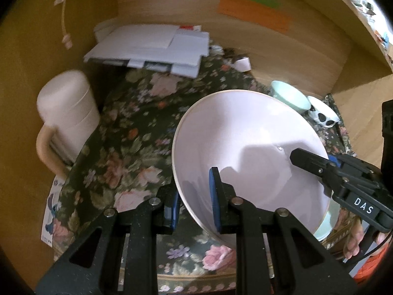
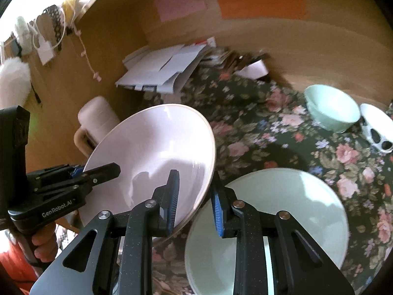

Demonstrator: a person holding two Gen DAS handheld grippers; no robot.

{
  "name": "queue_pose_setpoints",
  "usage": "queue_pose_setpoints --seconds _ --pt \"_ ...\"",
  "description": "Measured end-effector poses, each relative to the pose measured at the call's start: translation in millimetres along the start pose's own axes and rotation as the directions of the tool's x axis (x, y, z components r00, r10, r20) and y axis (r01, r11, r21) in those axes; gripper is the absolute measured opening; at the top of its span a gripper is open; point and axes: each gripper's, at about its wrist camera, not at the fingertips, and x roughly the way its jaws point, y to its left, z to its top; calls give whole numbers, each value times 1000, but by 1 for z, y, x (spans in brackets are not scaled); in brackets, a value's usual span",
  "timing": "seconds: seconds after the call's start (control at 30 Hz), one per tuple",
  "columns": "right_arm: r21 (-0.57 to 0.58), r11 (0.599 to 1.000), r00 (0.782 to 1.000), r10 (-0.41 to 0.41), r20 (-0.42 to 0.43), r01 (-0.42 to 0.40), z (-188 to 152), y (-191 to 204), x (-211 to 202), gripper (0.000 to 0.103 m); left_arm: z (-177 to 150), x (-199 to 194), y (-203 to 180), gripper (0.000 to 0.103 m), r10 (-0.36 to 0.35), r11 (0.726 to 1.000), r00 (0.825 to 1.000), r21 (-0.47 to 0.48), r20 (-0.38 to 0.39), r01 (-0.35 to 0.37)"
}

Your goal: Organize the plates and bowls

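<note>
Two handheld grippers carry one wide, shallow pink plate [image 2: 152, 157] between them, lifted and tilted above a table covered in a dark floral cloth [image 2: 258, 132]. The left gripper [image 1: 194, 196] is clamped on the plate's near-left rim, one blue-padded finger inside the dish and one behind it; the right gripper [image 2: 194, 196] pinches the opposite rim in the same way, so both sets of jaws are closed tight on the plate's thin edge. Taking the pink plate as the landmark: just beside and below it, on the right gripper's side, a pale green plate [image 2: 282, 216] lies flat on the cloth, partly under the right gripper's fingers. Farther beyond, towards the wooden back wall, a small mint-green bowl [image 2: 331, 108] and a white bowl with dark spots [image 2: 375, 127] sit side by side, close together but not nested. To the far left of the pink plate stands a cream lidded container [image 1: 66, 108], and behind it a pile of papers [image 1: 152, 46]. The sorting looks only partly done: plates are not yet stacked, and the two bowls remain separate.
</note>
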Motion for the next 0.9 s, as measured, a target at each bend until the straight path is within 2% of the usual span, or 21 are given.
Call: queue_pose_setpoints --seconds 0.43,0.73,0.9 --pt "-21 1000 995 19 -102 -22 -6 21 40 23 -18 15 38 21 24 997 997 -65 -67 -28" --pt "-25 1000 987 10 -161 -14 -5 21 55 23 -25 31 54 21 21 995 994 -90 -104 -30" --pt "-34 999 988 1 -155 -7 -5 21 54 25 -25 33 52 21 31 997 996 -65 -82 -37"
